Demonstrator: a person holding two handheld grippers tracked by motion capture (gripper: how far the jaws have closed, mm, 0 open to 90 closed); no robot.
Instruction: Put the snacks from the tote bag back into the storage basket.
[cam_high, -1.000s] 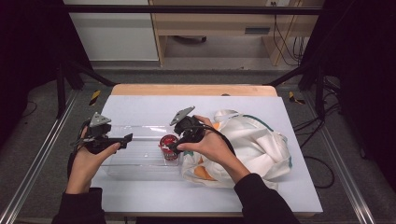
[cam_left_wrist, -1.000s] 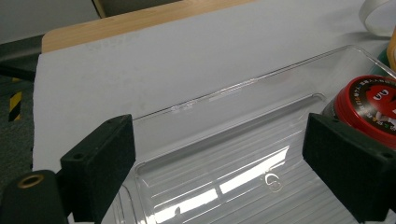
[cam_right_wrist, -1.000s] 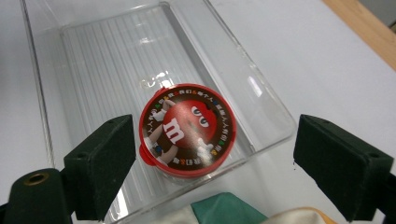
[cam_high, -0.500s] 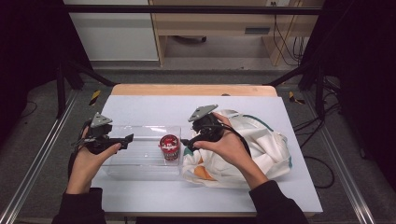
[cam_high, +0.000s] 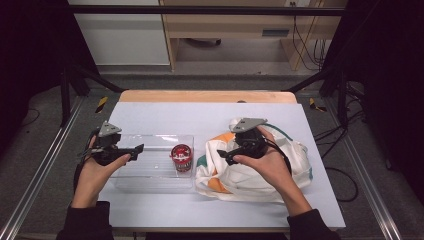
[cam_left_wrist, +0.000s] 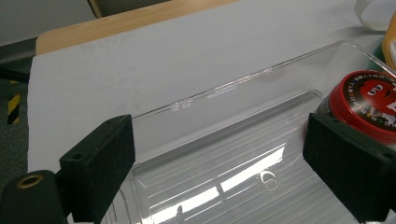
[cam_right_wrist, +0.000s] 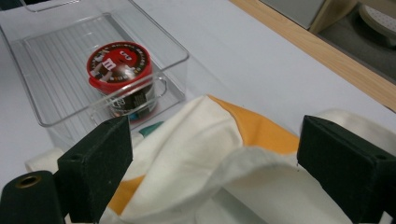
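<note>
We are holding left tongs (cam_high: 131, 150) gaping empty over the clear bin's (cam_high: 150, 177) left end; right tongs (cam_high: 225, 155) are hovering wide apart, empty, above the cloth bag (cam_high: 280, 175). Red-lidded candy tub (cam_high: 181, 157) is sitting at the bin's right end, near the worktop's (cam_high: 200, 117) front edge.

Dark long sleeves, black claws (cam_high: 134, 148) (cam_high: 223, 155) with square foam pads, grey three-cornered top plates, trailing black cables

The white-topped bench (cam_high: 165, 117) has a wooden strip along its far edge. At twelve o'clock stands a wooden desk (cam_high: 235, 27); cables (cam_high: 305, 40) hang at one o'clock over grey carpet (cam_high: 45, 145).
</note>
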